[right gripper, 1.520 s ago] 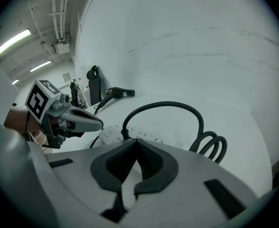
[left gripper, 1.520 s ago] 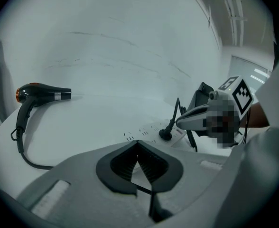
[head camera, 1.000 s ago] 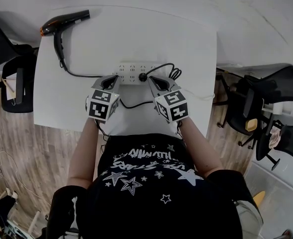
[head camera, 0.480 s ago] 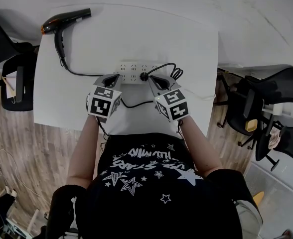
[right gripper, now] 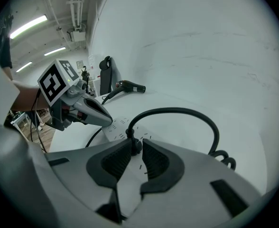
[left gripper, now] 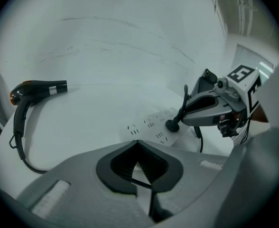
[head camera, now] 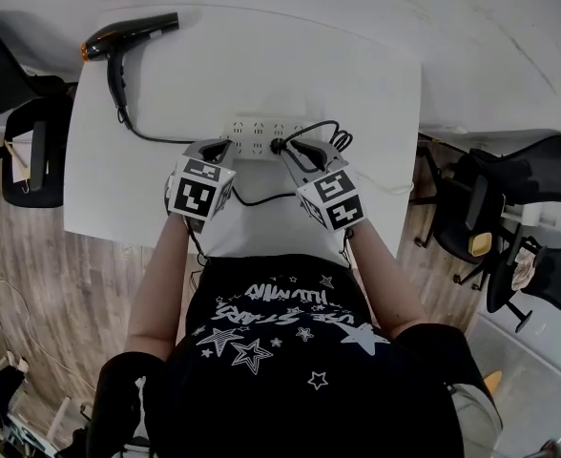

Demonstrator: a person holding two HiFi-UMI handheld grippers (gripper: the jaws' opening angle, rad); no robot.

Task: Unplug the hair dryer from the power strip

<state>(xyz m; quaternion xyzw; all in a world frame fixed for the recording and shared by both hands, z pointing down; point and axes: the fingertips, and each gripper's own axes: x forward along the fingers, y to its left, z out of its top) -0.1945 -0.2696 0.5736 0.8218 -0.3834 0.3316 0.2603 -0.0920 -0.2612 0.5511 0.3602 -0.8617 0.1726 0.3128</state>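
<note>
Round plug (right gripper: 136,147), right hand-held gripper (right gripper: 137,143) opening; unclear overhead.

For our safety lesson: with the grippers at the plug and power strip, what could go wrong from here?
The right gripper is opening its jaws with the plug between them, so a pull might slip off. Only the shut left gripper is at one end of the power strip, which might lift or slide.
</note>
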